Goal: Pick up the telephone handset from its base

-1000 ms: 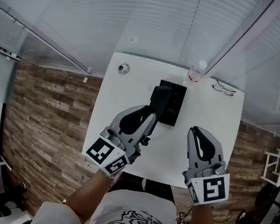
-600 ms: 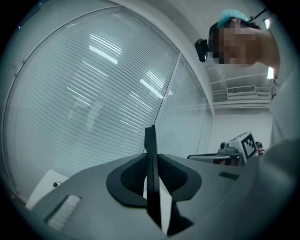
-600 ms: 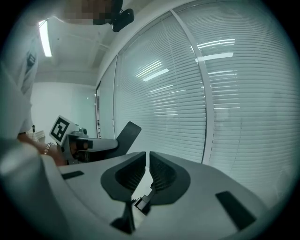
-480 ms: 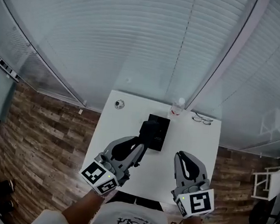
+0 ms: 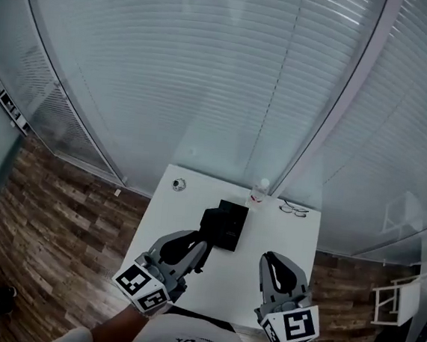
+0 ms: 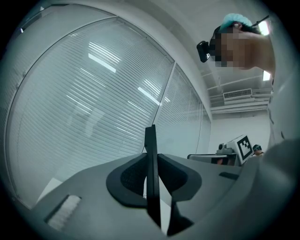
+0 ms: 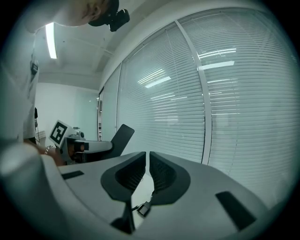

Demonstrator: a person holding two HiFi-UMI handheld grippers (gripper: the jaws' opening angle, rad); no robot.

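My left gripper (image 6: 151, 160) clamps the slim black plastic telephone handset (image 6: 151, 139), apparently clear of its black rectangular base (image 5: 234, 225); my right gripper (image 7: 147, 157) is closed, empty; pickup looks done.

- Head view looks steeply down from far above on the white table (image 5: 271, 236), left gripper (image 5: 199, 245) and right gripper (image 5: 270, 257).
- Both gripper views face forward from close behind their jaws; all views share the window blinds (image 7: 243, 93).

- White square table (image 5: 291, 238) lay bare on its right side.
- Black rectangular telephone base (image 5: 233, 228) blocked the middle.
- Clear plastic bottle (image 5: 259, 191) and thin-framed spectacles (image 5: 294, 208) lined the far edge.
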